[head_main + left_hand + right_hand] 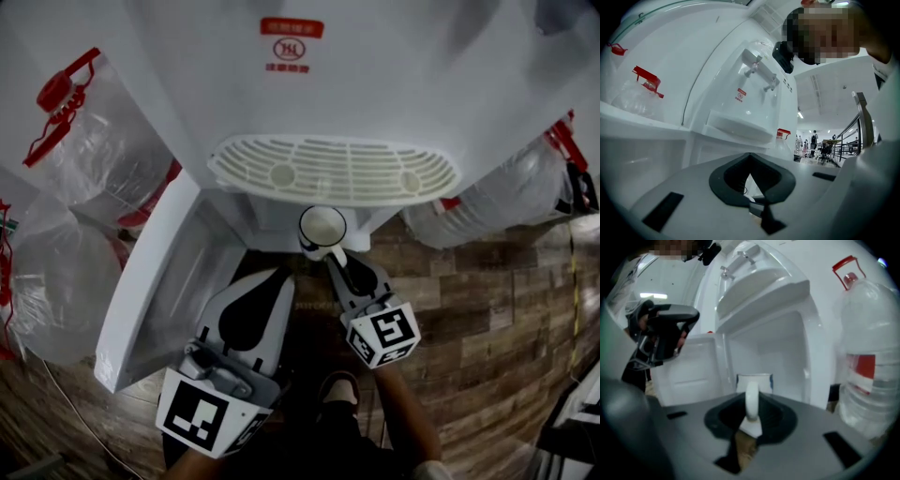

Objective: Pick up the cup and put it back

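Below the drip tray of the white water dispenser, the cup hangs upright with its mouth facing up, just in front of the open lower compartment. In the head view it sits at six o'clock from the tray. No view shows whether its base rests on anything.

The right claw is clamped on the cup's handle. In the right gripper view the white loop stands on edge between the two jaws, with the cup body straight ahead at twelve o'clock. The cup is white, with a little blue at its sides.

The left claw lies at eight o'clock from the cup, close by but not touching it. Its jaws are drawn together at the tips with nothing between them, and it points level toward the dispenser front.

The compartment's white door stands swung open at nine o'clock from the left claw.

Clear water bottles flank the dispenser. One with a red cap is at ten o'clock and another is at three o'clock. The floor is dark wood planking, and the person's shoe shows at six o'clock.
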Tool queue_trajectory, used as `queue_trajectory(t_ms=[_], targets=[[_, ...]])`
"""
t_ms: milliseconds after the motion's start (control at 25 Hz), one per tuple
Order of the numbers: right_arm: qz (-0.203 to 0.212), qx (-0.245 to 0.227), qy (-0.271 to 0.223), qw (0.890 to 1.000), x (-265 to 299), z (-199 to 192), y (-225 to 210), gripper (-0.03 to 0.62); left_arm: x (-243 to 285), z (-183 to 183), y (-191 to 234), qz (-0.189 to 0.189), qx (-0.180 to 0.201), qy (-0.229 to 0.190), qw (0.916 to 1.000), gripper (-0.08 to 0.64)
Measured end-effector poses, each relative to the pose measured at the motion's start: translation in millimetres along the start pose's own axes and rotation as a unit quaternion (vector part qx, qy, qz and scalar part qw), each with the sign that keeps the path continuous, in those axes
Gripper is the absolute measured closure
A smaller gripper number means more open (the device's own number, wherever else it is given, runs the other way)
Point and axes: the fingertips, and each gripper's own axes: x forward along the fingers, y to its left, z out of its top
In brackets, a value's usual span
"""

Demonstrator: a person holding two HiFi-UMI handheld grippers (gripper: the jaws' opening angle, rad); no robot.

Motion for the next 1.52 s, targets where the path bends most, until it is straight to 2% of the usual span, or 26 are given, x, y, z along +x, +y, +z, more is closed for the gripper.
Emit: queue_trajectory(t_ms=[200, 360, 720, 880, 1080, 1520], targets=[[-0.013, 0.002, 0.006, 1.0, 19, -14, -14, 0.52, 1, -3, -2, -0.001, -0.013, 0.009, 0.9999, 0.554], [-0.032, 0.008, 0.01, 0.999, 31, -26, -29, 0.52, 0, -5, -4, -0.004, 0.004, 0.017, 0.9998, 0.554], [-0.062, 0.015, 0.02, 0.998, 51, -49, -45, 0.52, -1, -6, 3, 0.01, 0.007, 0.022, 0.9997, 0.554], [-0.065, 0.016, 0.016, 0.998, 57, -51, -48, 0.52, 1, -10, 1, 0.008, 0.02, 0.03, 0.9993, 0.554], [-0.063, 0.011, 0.012, 0.998, 67, -49, -52, 0.52, 4, -13, 4, 0.016, 0.005, 0.031, 0.9994, 0.554], [-0.077, 0.004, 0.001, 0.997, 87, -45, -62, 0.519, 11, -20, 4, 0.022, 0.003, 0.039, 0.999, 0.554]])
